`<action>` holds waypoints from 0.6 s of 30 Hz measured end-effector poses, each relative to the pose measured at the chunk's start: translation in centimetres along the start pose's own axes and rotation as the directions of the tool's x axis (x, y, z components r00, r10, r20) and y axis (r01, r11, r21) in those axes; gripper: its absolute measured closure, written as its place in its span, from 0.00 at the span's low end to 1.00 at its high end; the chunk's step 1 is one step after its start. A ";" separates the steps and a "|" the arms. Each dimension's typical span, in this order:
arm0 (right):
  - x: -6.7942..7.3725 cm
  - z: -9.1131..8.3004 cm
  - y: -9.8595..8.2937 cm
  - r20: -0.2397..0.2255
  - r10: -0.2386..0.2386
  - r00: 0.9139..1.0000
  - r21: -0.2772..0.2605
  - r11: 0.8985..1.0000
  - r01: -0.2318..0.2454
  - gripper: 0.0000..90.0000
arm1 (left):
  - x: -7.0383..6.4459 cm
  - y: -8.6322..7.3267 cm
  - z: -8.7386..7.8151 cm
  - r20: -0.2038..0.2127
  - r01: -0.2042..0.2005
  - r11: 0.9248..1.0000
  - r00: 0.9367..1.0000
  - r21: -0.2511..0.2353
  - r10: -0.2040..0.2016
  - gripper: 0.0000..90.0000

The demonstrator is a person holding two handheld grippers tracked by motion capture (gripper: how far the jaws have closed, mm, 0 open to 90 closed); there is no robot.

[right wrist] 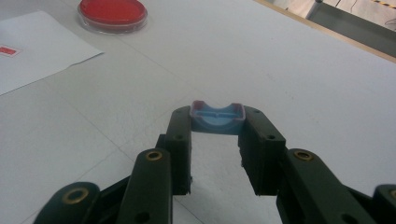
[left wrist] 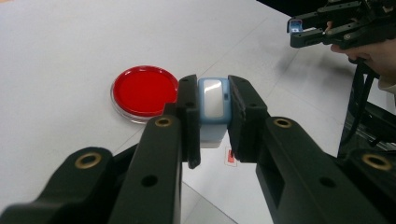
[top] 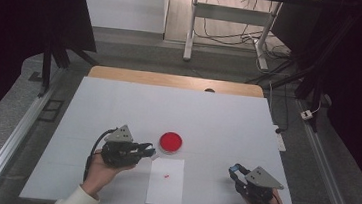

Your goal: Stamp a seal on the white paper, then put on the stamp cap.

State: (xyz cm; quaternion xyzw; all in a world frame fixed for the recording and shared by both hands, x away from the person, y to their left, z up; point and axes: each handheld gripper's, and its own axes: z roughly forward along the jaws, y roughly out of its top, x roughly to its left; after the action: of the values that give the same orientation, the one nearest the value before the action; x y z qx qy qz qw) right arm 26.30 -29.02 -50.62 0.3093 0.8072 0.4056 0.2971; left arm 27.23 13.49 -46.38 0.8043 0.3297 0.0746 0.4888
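A red round dish [top: 170,142] with a clear rim sits near the table's middle; it also lies past my left jaws [left wrist: 144,91] and far left in the right gripper view [right wrist: 112,14]. My left gripper [top: 150,151] [left wrist: 213,93] is shut on a small pale-blue and white block [left wrist: 214,109], held just left of the dish and above a white paper sheet [top: 165,186]. My right gripper [top: 234,170] [right wrist: 217,125] is shut on a small blue cap-like piece [right wrist: 217,116] [left wrist: 293,25], held low over the table at the right.
The paper sheet [right wrist: 32,46] carries a small red mark [top: 167,175] [left wrist: 229,157] [right wrist: 5,50]. The white table [top: 218,115] has a wooden strip along its far edge. Beyond it stand a desk frame and loose cables on the floor.
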 end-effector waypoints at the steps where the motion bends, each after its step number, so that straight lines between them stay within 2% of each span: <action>1: 0.0 0.0 0.0 0.000 0.000 1.000 -0.001 1.000 0.000 0.72 | 0.0 0.0 0.0 -0.005 -0.001 1.000 1.000 -0.002 0.001 0.84; 18: 0.2 -0.1 0.1 -0.004 -0.002 1.000 -0.006 1.000 0.002 0.72 | -0.2 0.0 0.2 -0.007 0.004 1.000 1.000 -0.004 -0.004 0.84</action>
State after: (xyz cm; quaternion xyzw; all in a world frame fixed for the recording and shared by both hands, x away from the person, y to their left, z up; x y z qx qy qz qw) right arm 26.13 -28.82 -50.52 0.3068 0.8068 0.4086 0.2967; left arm 27.18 13.28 -46.44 0.8024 0.3330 0.0772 0.4893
